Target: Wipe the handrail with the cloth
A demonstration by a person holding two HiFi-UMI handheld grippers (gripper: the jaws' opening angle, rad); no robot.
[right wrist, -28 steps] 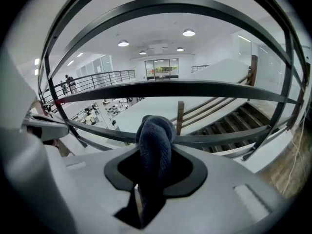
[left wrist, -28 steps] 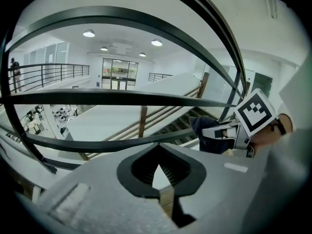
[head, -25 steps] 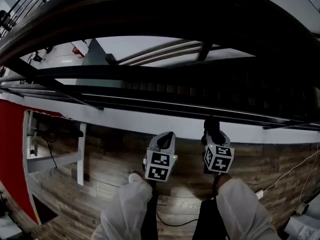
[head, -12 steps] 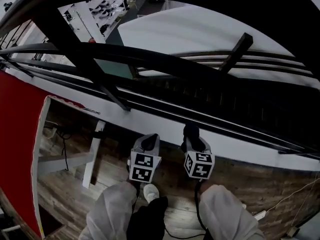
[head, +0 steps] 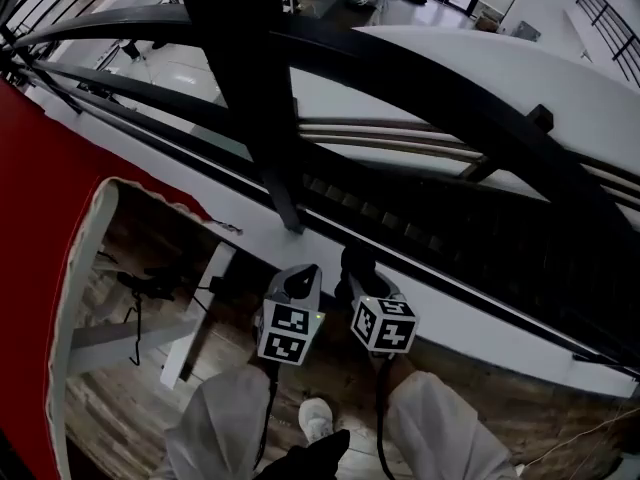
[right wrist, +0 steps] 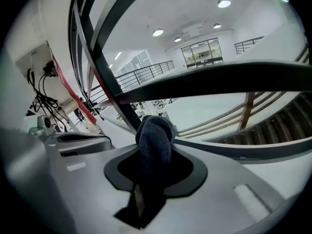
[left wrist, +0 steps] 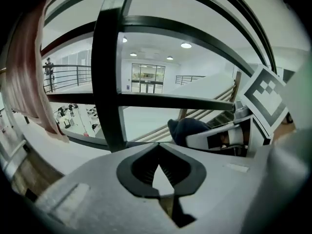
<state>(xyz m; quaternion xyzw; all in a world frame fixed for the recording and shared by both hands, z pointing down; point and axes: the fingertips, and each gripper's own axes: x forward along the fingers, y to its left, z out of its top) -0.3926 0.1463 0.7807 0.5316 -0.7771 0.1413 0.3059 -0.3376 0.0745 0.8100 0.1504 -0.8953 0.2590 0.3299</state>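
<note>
- Jaws of the right gripper (right wrist: 146,179) grasp the dark cloth (right wrist: 155,140), apart from the handrail (head: 470,108).
- Jaws of the left gripper (left wrist: 158,172) are clenched, empty; open hall lies beyond the bars.
- Only the head view shows the wooden floor (head: 130,408).

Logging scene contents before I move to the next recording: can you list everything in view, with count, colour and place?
handrail: one, dark, curving across the top of the head view
railing post: one, dark, upright, left of centre
red panel: one, red, far left
frame: one, white, lower left on the wooden floor
cables: a few, black, beside the frame
cloth: one, dark blue-grey, between the right tool's jaws
shoe: one, white, bottom centre
sleeves: two, white, bottom edge
left tool: one, grey, jaws together, empty
right tool: one, grey, shut on the cloth
</note>
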